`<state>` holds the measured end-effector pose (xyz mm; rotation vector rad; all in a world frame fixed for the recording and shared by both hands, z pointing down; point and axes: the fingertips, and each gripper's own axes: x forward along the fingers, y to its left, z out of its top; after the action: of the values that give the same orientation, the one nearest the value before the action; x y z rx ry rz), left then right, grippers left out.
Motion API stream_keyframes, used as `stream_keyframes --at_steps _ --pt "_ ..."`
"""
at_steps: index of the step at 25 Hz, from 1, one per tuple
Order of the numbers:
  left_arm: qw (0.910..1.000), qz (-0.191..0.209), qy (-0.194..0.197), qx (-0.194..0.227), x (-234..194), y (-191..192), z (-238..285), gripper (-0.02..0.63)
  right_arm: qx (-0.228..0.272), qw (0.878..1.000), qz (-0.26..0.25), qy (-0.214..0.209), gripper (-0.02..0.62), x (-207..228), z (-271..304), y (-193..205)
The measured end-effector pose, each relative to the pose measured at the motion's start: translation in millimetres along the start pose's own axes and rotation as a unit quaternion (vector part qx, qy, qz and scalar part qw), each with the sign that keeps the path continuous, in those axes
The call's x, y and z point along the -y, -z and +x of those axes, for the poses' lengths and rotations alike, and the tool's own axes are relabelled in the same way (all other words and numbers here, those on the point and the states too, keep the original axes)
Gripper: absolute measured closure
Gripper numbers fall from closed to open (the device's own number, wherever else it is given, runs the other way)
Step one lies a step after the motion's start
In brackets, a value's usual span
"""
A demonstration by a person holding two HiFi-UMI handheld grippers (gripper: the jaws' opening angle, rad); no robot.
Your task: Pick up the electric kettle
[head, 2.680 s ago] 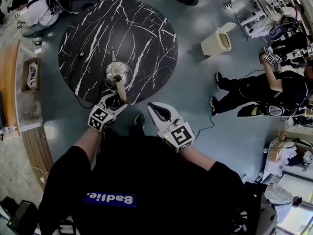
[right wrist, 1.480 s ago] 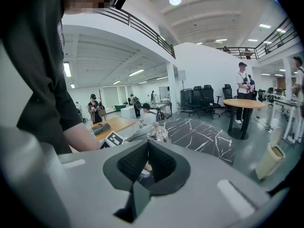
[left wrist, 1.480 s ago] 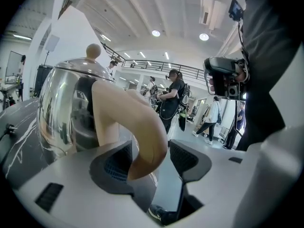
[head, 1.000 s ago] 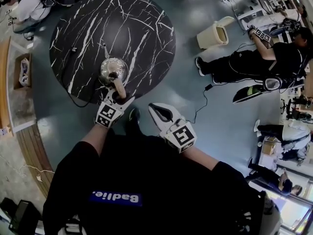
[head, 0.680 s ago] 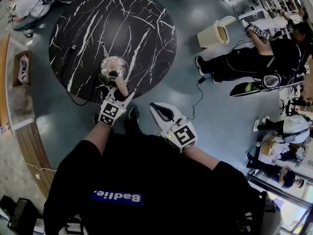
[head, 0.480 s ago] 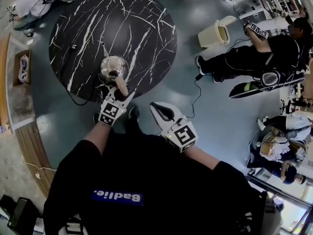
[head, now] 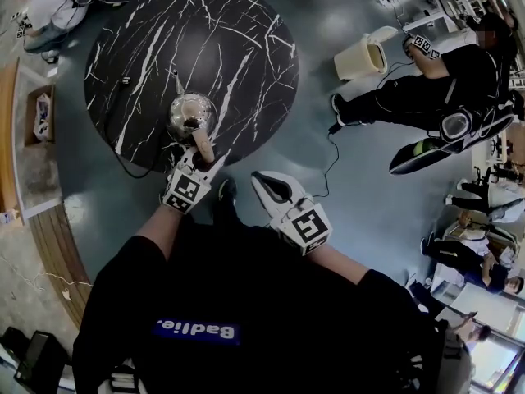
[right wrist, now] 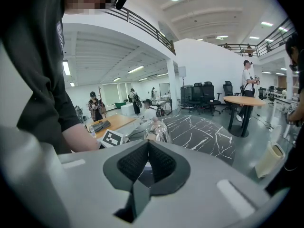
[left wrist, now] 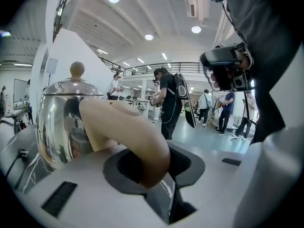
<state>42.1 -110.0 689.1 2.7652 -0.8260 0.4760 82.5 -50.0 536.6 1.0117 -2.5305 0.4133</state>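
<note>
My left gripper has just been closing on the beige handle of the electric kettle, which stands at the marble table's six o'clock edge. I'd firm the squeeze, then lift straight up. My right gripper is closed and empty.

A round black marble bench stands on the grey floor. A cream bin sits near a person in black.
</note>
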Motion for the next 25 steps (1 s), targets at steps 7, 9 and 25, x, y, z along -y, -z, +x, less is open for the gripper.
stream_keyframes --at_steps 7,9,25 --pt "0.9994 0.024 0.016 -0.017 -0.3 0.9 -8.0 0.494 0.009 1.0 0.006 -0.001 0.592 -2.8 1.6 -3.4" --pt "0.9991 0.033 0.022 -0.017 -1.1 -3.6 -9.6 0.492 0.009 1.0 0.007 0.0 0.592 -2.7 2.2 -3.7" --pt "0.9956 0.074 0.057 -0.007 6.1 -34.2 -23.4 0.488 0.017 1.0 0.01 -0.002 0.592 -4.8 9.1 -10.6"
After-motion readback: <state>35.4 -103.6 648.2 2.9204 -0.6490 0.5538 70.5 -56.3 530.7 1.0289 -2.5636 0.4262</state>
